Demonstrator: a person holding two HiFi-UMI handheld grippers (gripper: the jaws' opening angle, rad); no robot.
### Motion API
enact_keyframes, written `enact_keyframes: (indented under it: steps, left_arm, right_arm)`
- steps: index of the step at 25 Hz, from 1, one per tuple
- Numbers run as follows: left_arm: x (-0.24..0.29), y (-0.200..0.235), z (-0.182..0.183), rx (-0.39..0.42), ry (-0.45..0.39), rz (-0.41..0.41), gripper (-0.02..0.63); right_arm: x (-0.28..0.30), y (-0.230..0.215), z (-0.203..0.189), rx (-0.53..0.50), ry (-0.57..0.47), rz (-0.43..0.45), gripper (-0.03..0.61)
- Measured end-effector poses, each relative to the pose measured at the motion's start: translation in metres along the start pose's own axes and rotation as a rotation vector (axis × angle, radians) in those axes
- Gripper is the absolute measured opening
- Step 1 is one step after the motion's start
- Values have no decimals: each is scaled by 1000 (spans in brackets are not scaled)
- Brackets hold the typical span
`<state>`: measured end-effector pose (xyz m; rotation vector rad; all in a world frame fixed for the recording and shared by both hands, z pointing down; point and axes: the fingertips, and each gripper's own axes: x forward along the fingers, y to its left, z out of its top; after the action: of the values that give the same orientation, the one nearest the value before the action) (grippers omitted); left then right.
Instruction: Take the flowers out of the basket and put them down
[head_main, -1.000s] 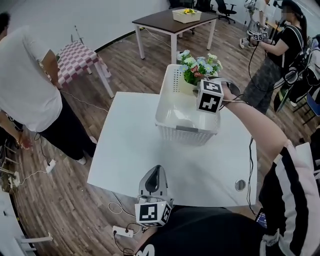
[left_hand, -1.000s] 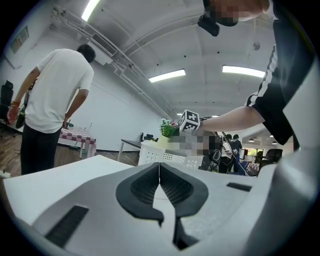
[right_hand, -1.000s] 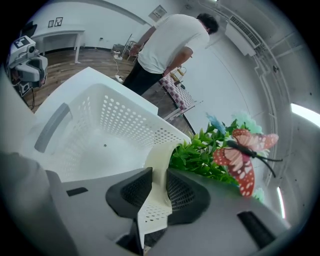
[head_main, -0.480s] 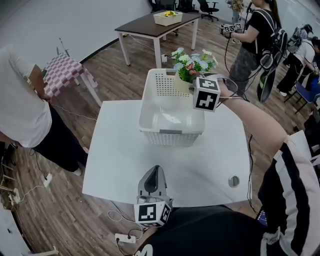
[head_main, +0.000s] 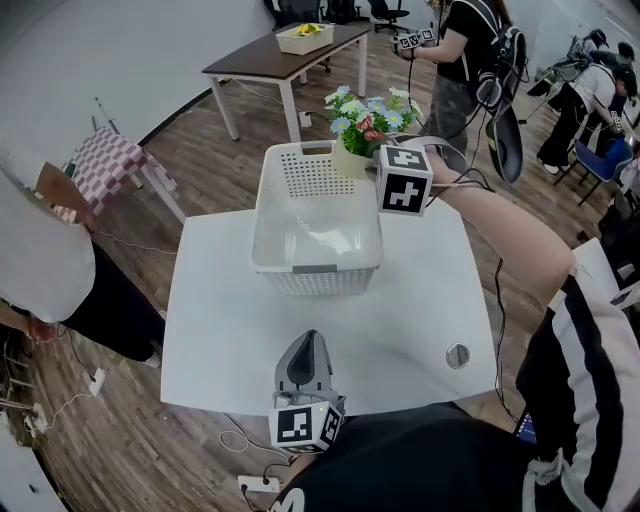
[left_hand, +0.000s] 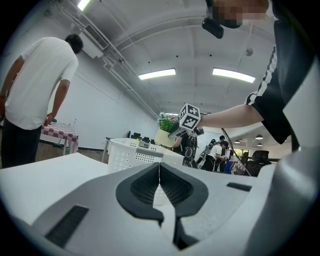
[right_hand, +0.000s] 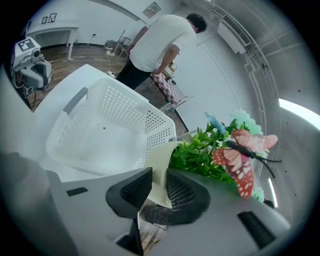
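Note:
A pot of artificial flowers (head_main: 362, 128) with a cream pot, green leaves and a red butterfly (right_hand: 240, 155) hangs over the far right corner of the white perforated basket (head_main: 312, 222). My right gripper (right_hand: 156, 192) is shut on the pot's rim (right_hand: 161, 165); its marker cube (head_main: 404, 181) shows in the head view. The basket's inside looks bare. My left gripper (head_main: 306, 362) rests shut at the table's near edge, holding nothing; its pads (left_hand: 175, 186) meet.
The basket stands on a white table (head_main: 240, 330) with a round cable hole (head_main: 458, 355). A person in a white shirt (head_main: 40, 260) stands at the left. A dark table with a box (head_main: 300, 40) and other people (head_main: 470, 50) are behind.
The head view has shifted, so basket and table sit further left in frame. The flower pot stays gripped, held above the basket's far right corner. My left gripper has not moved.

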<state>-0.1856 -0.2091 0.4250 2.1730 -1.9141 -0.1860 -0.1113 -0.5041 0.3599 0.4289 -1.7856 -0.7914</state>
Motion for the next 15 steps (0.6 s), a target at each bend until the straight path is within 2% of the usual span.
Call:
enact_keyframes:
  steps: [9, 15]
  left_arm:
    - [7, -14, -10, 38, 17, -37, 6]
    - [14, -29, -9, 22, 24, -42, 6]
  right_arm:
    - [-12, -6, -38, 26, 26, -30, 98]
    - [-15, -4, -63, 45, 46, -35, 98]
